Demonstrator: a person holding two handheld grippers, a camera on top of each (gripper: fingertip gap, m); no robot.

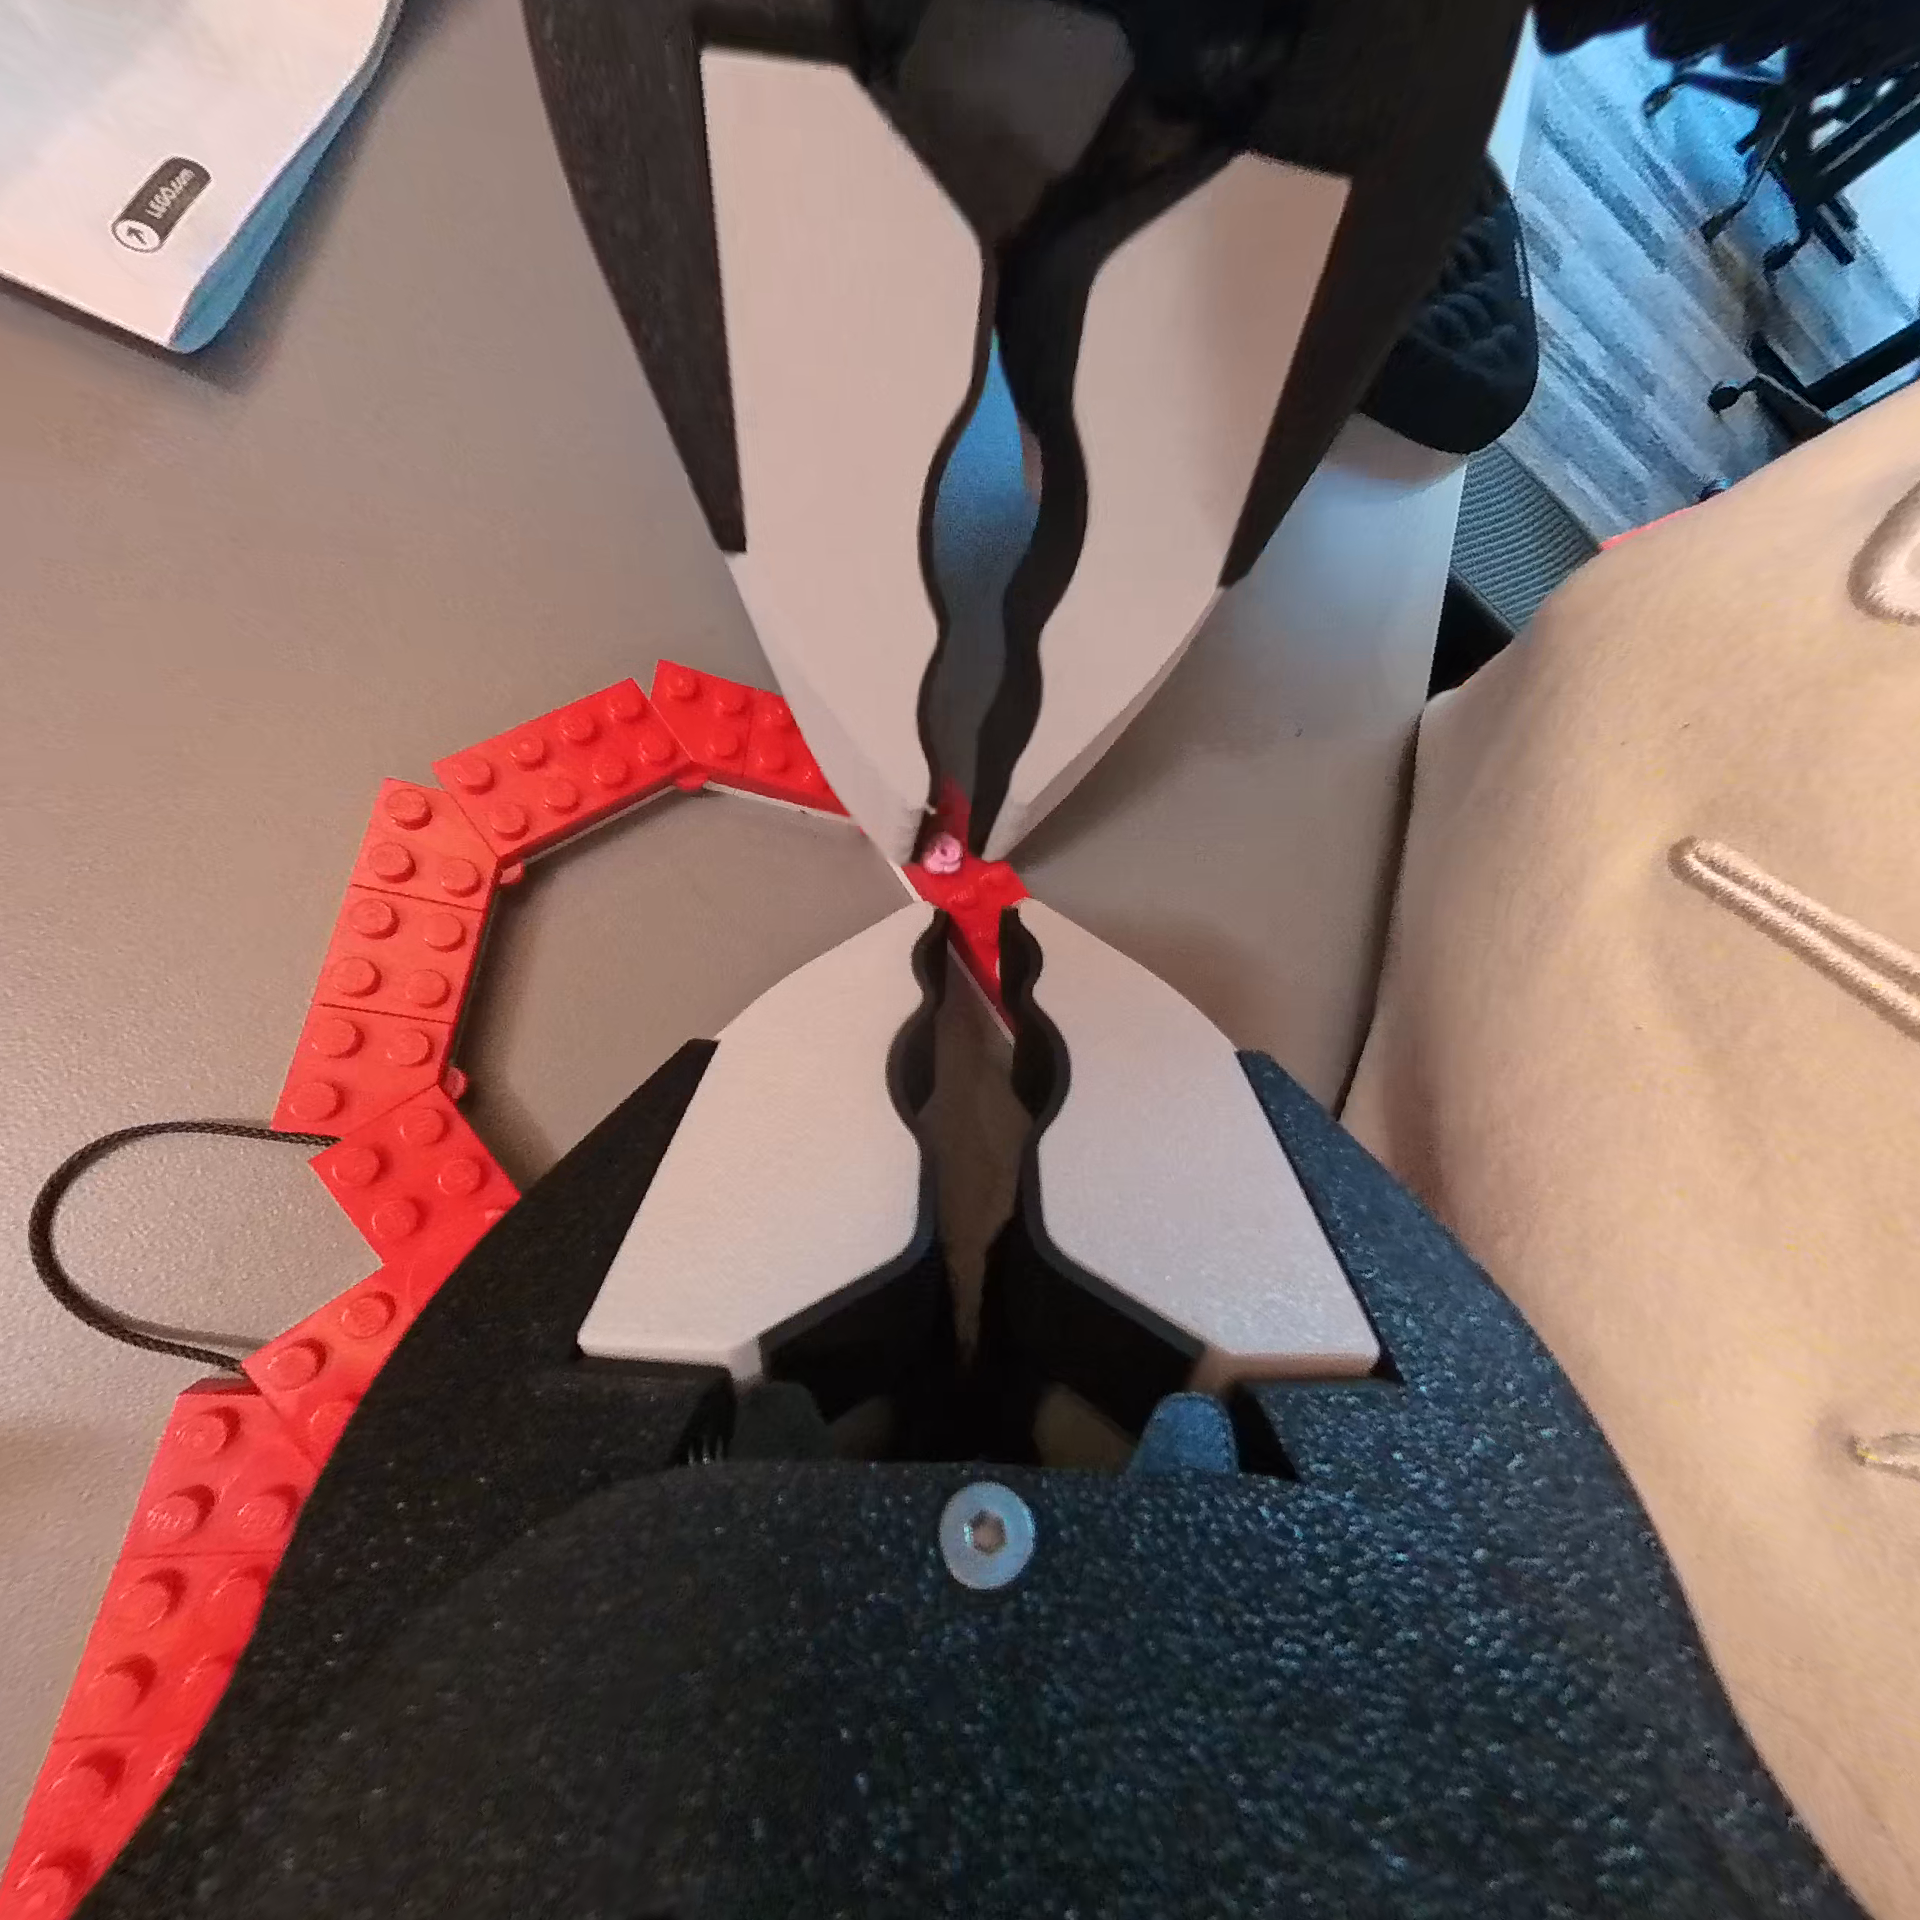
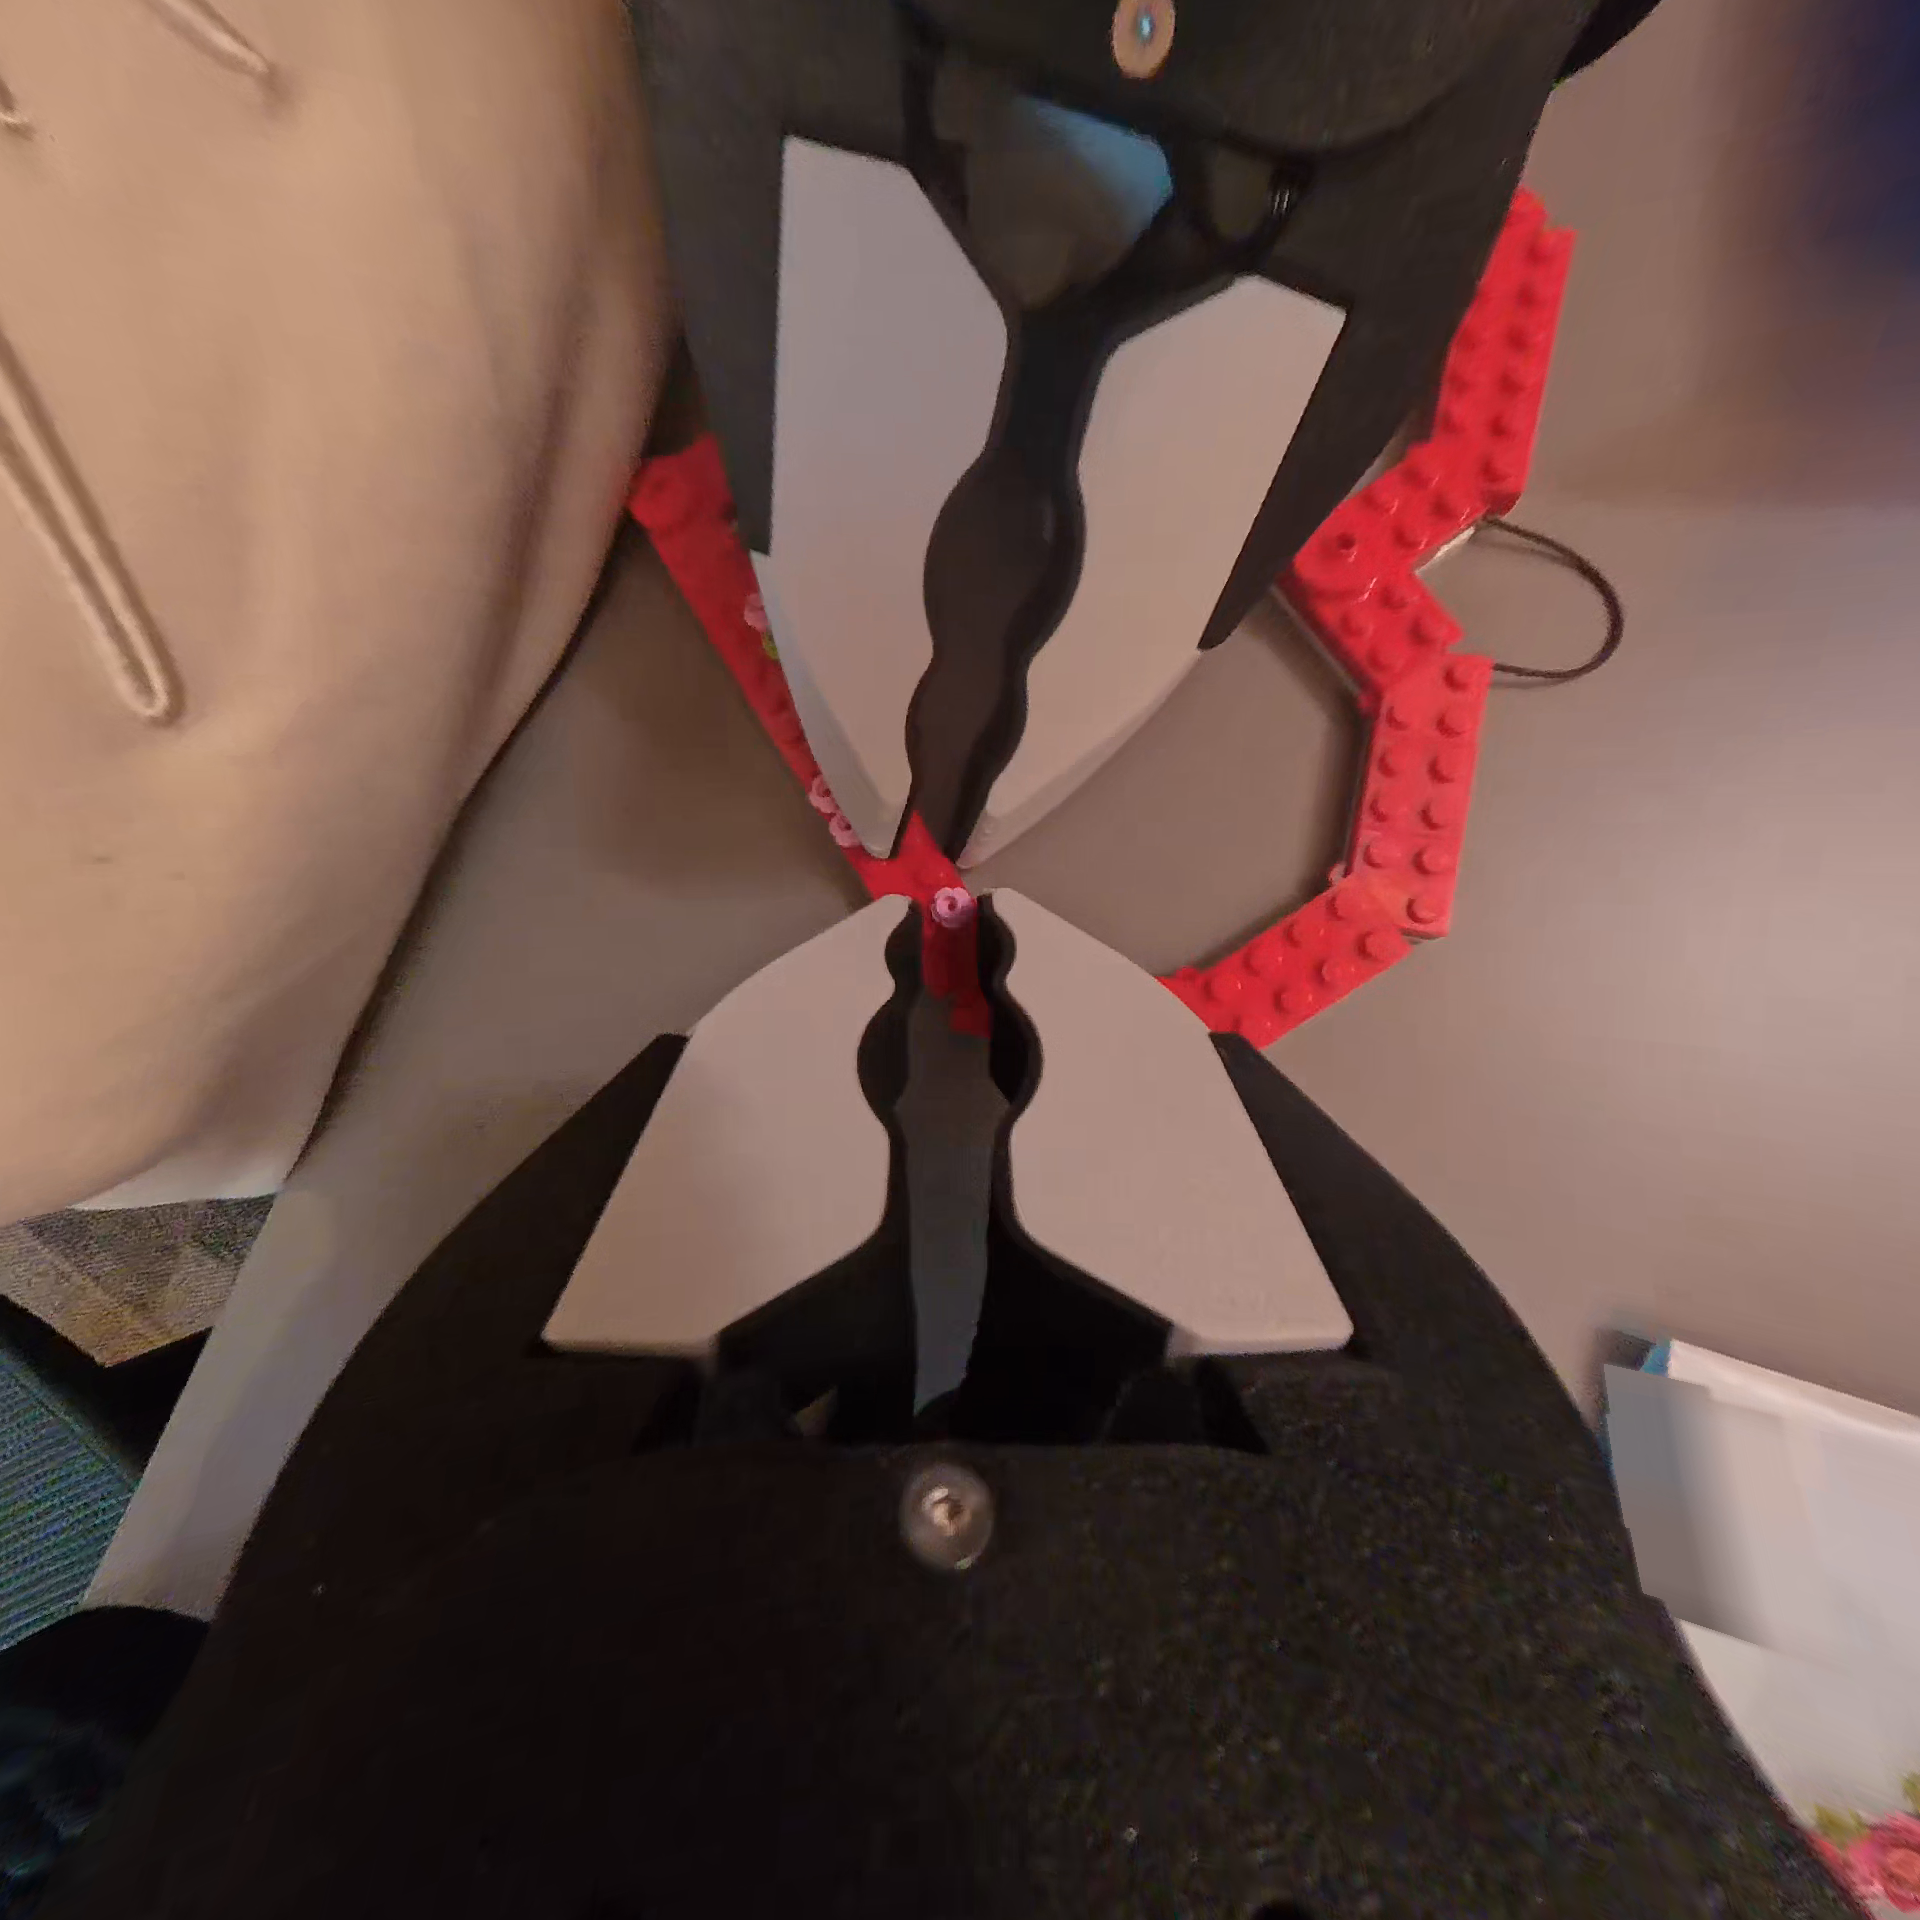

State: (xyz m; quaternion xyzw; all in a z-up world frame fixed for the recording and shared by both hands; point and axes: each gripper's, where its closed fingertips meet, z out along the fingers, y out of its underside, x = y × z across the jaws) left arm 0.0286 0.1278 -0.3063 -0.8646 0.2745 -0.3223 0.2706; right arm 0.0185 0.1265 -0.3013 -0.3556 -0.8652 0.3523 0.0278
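In the left wrist view we see our left gripper [image 1: 961,920] at the bottom, its pale fingers nearly together and pinching a thin stretch of the red brick frame [image 1: 416,997]. The right gripper [image 1: 951,826] comes in from the top, tip to tip with ours, its fingers likewise pressed close on the same stretch. Between the two sets of tips sits one small pink flower stud [image 1: 943,856] on the red. The frame is a chain of studded red plates that curves away to the left and down along the grey table [image 1: 260,623], lying flat there. A black cord loop [image 1: 62,1247] pokes out from under it. One white booklet [image 1: 156,156] lies at the upper left, well apart. A beige garment [image 1: 1662,1039] fills the right side.

In the right wrist view we see the right gripper [image 2: 951,914] at the bottom, fingers drawn close on the red frame [image 2: 1423,810] where a pink stud [image 2: 951,906] sits. The left gripper [image 2: 935,842] meets it from above, also closed on the frame. We count three more pink studs along the strip to the left, partly hidden. The frame loops around to the right, with the black cord [image 2: 1600,623] beyond it.
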